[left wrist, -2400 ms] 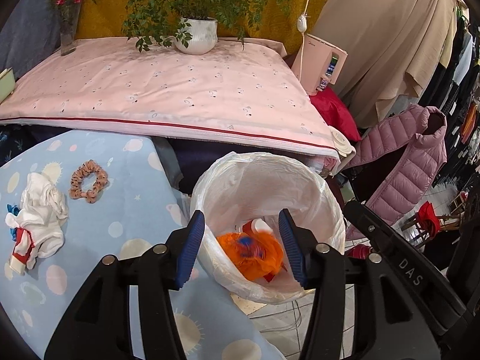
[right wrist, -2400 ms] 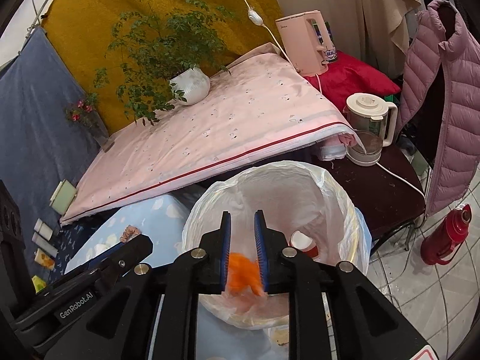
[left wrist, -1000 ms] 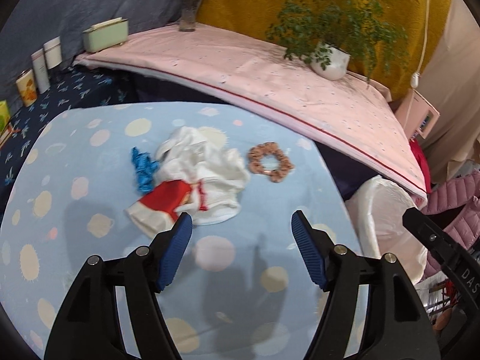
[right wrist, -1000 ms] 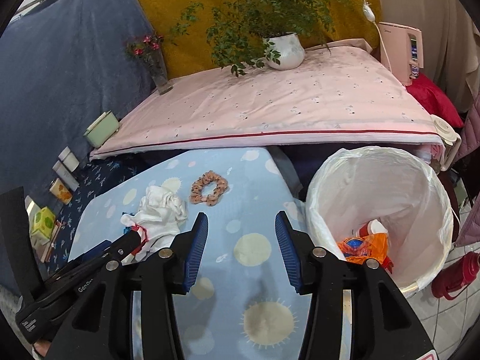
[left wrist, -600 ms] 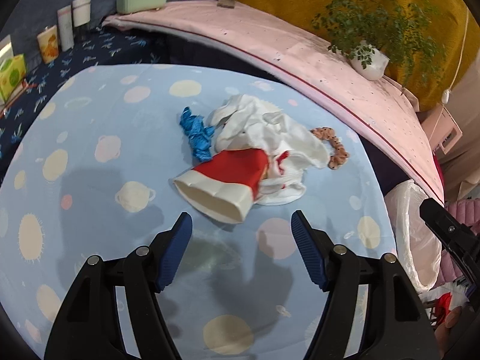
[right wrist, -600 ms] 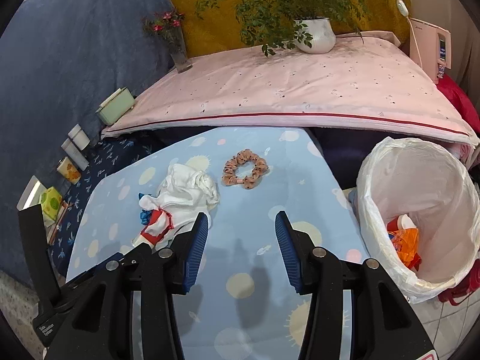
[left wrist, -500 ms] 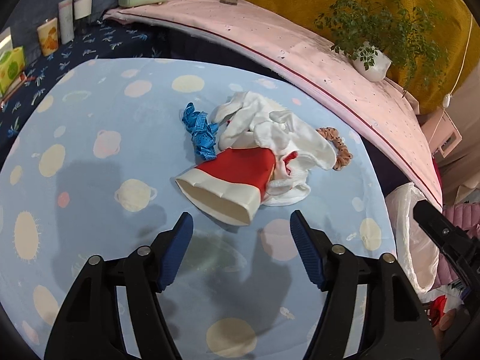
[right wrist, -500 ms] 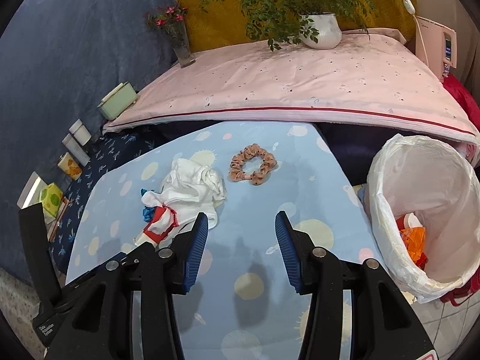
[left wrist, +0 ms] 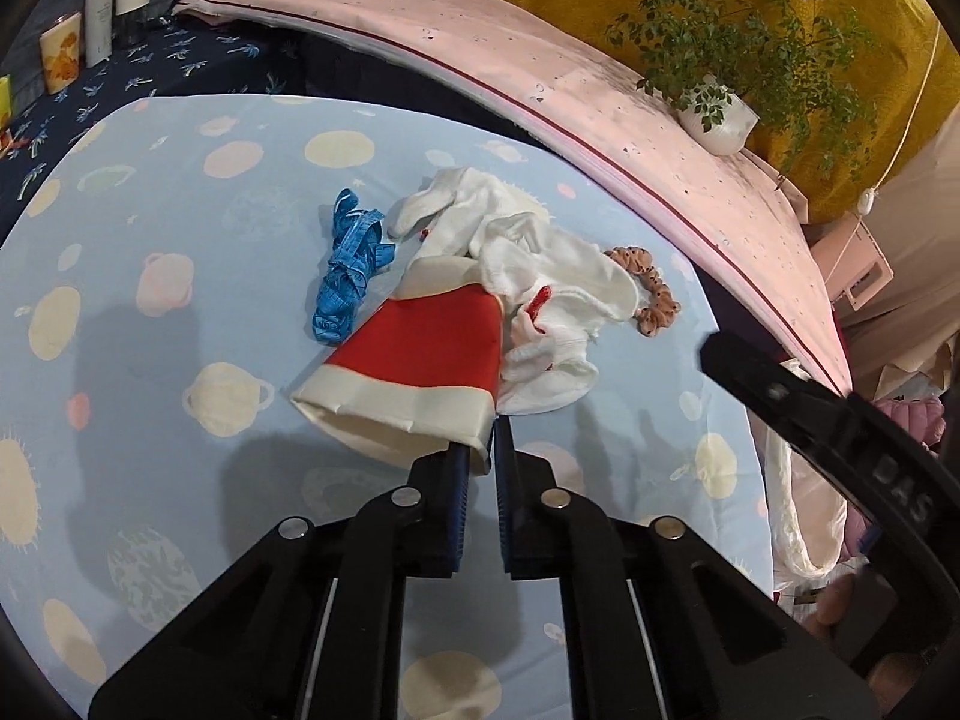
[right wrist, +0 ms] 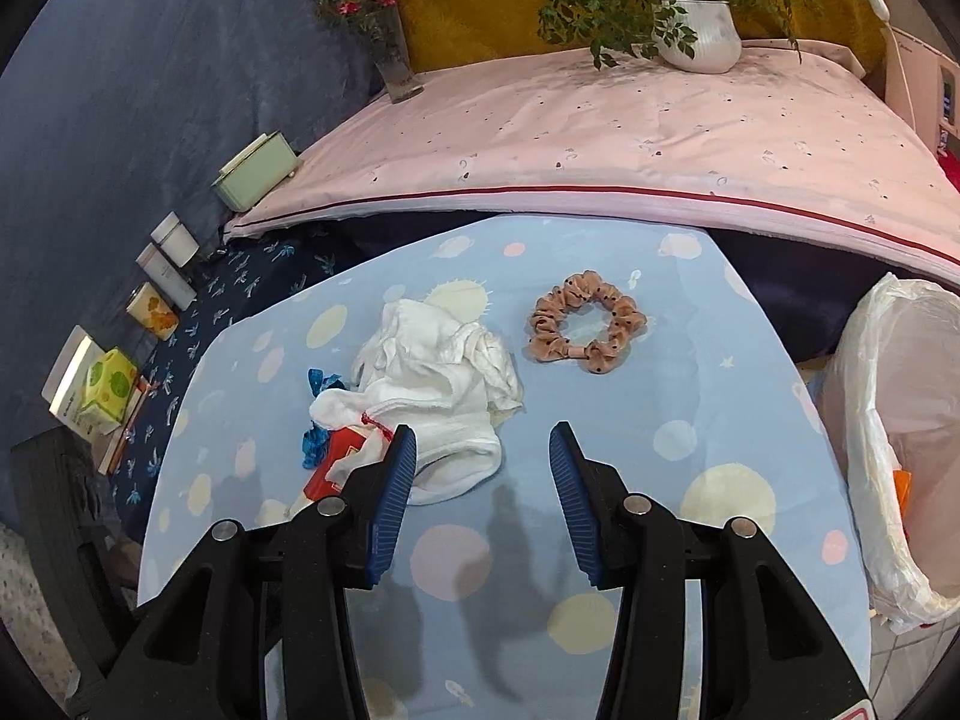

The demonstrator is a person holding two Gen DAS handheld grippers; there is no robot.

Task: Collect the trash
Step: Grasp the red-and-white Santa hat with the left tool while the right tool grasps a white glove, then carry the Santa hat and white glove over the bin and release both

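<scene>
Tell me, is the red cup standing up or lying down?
Lying down. The red cup lies sideways, open mouth facing the left gripper, which pinches its rim.

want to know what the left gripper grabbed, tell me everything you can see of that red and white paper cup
The paper cup is red with a cream rim band, squashed flat, lying on its side on the blue table cloth, mouth toward the camera. The left gripper is shut on its rim. White cloth drapes over its far end; blue ribbon lies beside it.

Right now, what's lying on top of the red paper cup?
A crumpled white cloth drapes over the red paper cup at its far end, hiding the base. The left gripper pinches the cup's rim.
</scene>
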